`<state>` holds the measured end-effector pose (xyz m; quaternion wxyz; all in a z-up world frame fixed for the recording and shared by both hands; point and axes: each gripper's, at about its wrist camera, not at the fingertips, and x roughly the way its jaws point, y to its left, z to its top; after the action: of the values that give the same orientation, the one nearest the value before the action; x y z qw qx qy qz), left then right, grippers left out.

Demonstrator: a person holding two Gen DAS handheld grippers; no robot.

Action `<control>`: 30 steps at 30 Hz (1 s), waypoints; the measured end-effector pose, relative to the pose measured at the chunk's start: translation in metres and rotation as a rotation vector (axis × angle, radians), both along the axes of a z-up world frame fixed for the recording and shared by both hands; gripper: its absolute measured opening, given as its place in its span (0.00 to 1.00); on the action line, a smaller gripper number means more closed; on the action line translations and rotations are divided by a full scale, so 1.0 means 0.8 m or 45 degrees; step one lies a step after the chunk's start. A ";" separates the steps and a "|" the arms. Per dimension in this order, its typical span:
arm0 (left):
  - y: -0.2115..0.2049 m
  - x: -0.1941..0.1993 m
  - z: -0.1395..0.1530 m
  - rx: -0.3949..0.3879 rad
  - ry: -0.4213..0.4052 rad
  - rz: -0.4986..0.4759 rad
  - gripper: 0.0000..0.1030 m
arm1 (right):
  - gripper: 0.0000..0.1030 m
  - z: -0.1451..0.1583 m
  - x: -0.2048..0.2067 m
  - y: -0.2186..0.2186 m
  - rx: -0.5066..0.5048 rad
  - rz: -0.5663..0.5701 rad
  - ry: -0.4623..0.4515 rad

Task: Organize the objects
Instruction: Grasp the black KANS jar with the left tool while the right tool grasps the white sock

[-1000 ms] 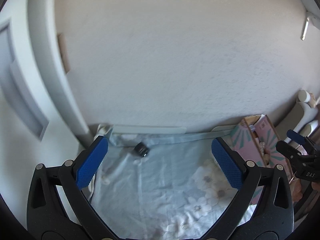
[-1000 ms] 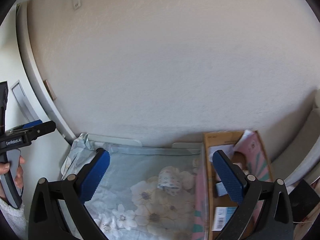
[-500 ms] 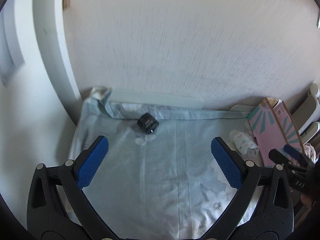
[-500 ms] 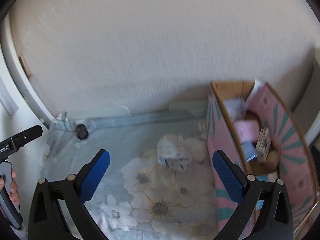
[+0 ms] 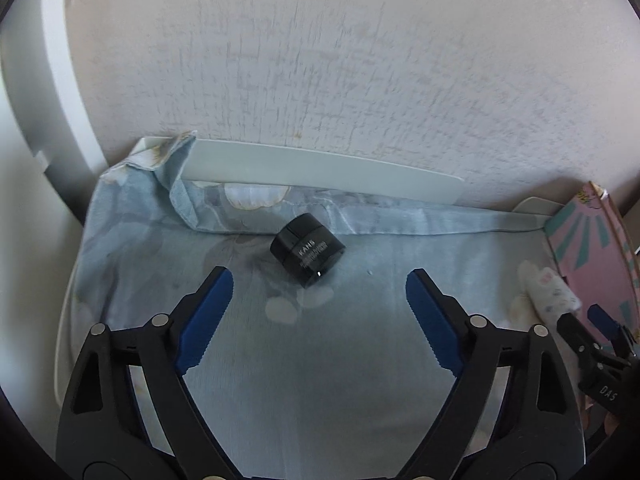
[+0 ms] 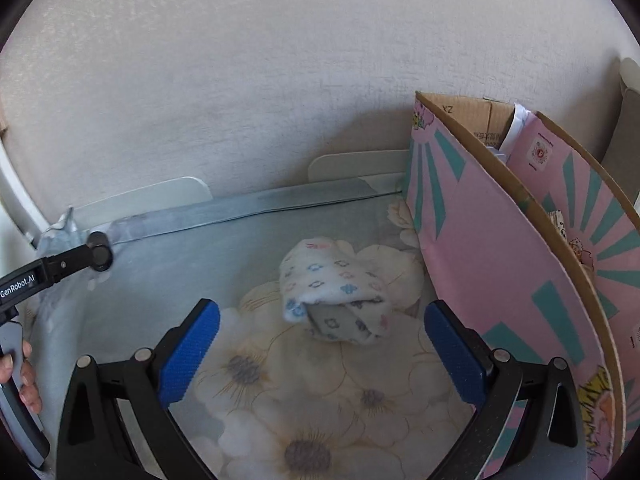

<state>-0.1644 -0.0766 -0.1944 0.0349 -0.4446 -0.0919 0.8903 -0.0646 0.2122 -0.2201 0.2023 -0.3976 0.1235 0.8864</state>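
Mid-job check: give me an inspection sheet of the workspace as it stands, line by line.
Surface: floral sheet, wrinkled along the wall.
Job's things: black jar tipped on its side; folded patterned cloth beside the pink cardboard box, which already holds items.
Clutter: nothing seen.
Grippers: left gripper jaws closing, nothing between them, jar just ahead; right gripper open, short of the cloth.
Cables: nothing seen.
Surroundings: textured white wall behind; white panel at its base.
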 end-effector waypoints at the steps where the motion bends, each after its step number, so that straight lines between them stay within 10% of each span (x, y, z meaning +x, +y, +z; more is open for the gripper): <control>1: 0.000 -0.004 -0.003 -0.002 -0.003 -0.001 0.82 | 0.98 -0.004 -0.003 0.002 0.005 -0.010 -0.002; 22: 0.021 -0.047 -0.031 -0.037 0.006 -0.076 0.42 | 0.62 -0.037 -0.028 0.029 -0.066 -0.071 -0.061; 30: 0.024 -0.052 -0.033 -0.021 0.006 -0.095 0.41 | 0.58 -0.034 -0.023 0.034 -0.083 -0.079 -0.053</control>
<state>-0.2063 -0.0574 -0.2205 0.0645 -0.4461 -0.0677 0.8901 -0.0826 0.2390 -0.2473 0.2192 -0.4183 0.1603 0.8668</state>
